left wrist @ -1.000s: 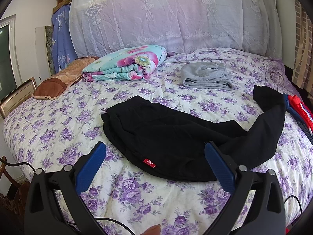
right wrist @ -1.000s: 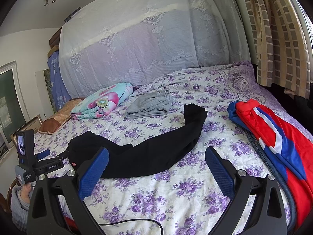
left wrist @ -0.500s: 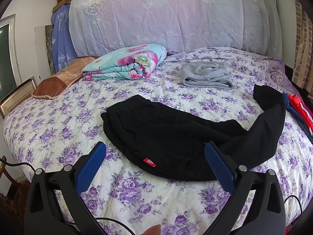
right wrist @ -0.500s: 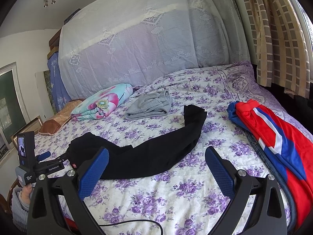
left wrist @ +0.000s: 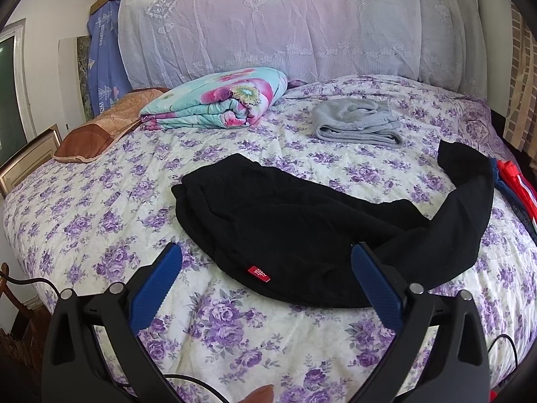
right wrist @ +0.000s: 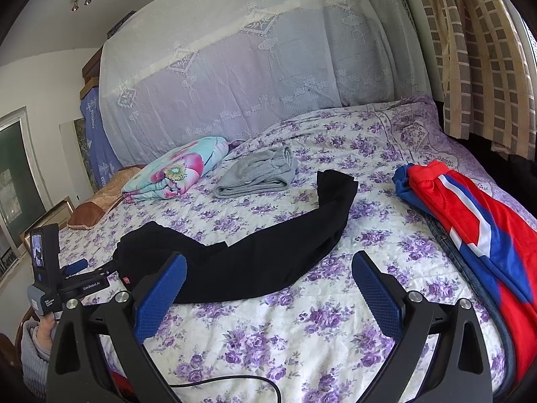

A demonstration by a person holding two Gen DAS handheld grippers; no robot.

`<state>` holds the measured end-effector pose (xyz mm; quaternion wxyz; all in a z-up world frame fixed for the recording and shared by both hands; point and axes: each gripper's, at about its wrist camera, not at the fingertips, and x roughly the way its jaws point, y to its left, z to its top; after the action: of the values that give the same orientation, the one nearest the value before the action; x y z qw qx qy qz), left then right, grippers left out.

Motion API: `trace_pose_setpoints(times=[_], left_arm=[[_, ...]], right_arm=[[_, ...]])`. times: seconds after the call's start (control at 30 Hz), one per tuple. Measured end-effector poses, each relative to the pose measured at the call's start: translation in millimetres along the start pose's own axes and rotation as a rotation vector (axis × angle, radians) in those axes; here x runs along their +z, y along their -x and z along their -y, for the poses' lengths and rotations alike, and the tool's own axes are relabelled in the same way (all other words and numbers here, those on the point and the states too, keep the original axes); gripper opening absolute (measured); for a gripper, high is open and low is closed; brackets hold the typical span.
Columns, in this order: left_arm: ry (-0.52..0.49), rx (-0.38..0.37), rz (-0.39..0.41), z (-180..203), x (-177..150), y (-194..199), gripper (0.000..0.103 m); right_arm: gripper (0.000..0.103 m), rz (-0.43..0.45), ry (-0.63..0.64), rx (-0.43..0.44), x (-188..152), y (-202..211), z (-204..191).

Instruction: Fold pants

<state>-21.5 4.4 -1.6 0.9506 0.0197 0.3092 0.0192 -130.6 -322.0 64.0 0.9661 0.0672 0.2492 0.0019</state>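
Two grippers: left gripper [left wrist: 266,262], right gripper [right wrist: 268,268], both spread, empty.
Black pants [left wrist: 302,221]: soft, limp, light.
Hold: waistband edge beside red tag [left wrist: 259,272].

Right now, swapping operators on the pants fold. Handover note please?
Left gripper: open, empty, hovering just short of the waist end of the black pants.
Right gripper: open, empty, above the bedspread near the pants' leg section.
Pants: on the bed, legs stacked and curving away to the right, cuff end far from the waist; red tag on the near edge.
Done: nothing gripped. Whether that lengthwise fold is deliberate, I cannot tell.
Left: straighten the legs, fold cuffs toward the waist.
Nearby: folded grey garment, red and blue clothes at the right edge.
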Motion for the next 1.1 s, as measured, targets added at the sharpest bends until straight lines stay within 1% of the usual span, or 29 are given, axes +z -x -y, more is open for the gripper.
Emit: trace_pose_setpoints(times=[0.17,0.37,0.43,0.57,0.7,0.83,0.93,1.1], left_arm=[[-0.007,0.010,-0.031,-2,1,-15,0.099],[0.002,0.009,-0.095,-8,3,-44,0.099],[0.011,-0.001,-0.121,-10,4,-56,0.099],[0.029,-0.045,-0.168,-22,9,-79,0.099],[0.086,-0.082,-0.188,-46,19,-94,0.099],[0.188,-0.129,-0.213,-73,28,-107,0.099],[0.241,-0.126,-0.216,-87,33,-114,0.099],[0.264,-0.091,-0.250,-99,37,-134,0.099]], right_arm=[[0.099,-0.029,-0.013,0.008,-1,-19,5],[0.099,-0.090,-0.050,0.021,0,-57,13],[0.099,-0.110,-0.067,0.024,-1,-70,16],[0.099,-0.153,-0.104,0.025,0,-96,25],[0.099,-0.180,-0.140,0.027,2,-118,33],[0.099,-0.171,-0.178,0.050,7,-133,40],[0.099,-0.164,-0.215,0.076,7,-144,45],[0.099,-0.197,-0.241,0.094,-1,-168,53]])
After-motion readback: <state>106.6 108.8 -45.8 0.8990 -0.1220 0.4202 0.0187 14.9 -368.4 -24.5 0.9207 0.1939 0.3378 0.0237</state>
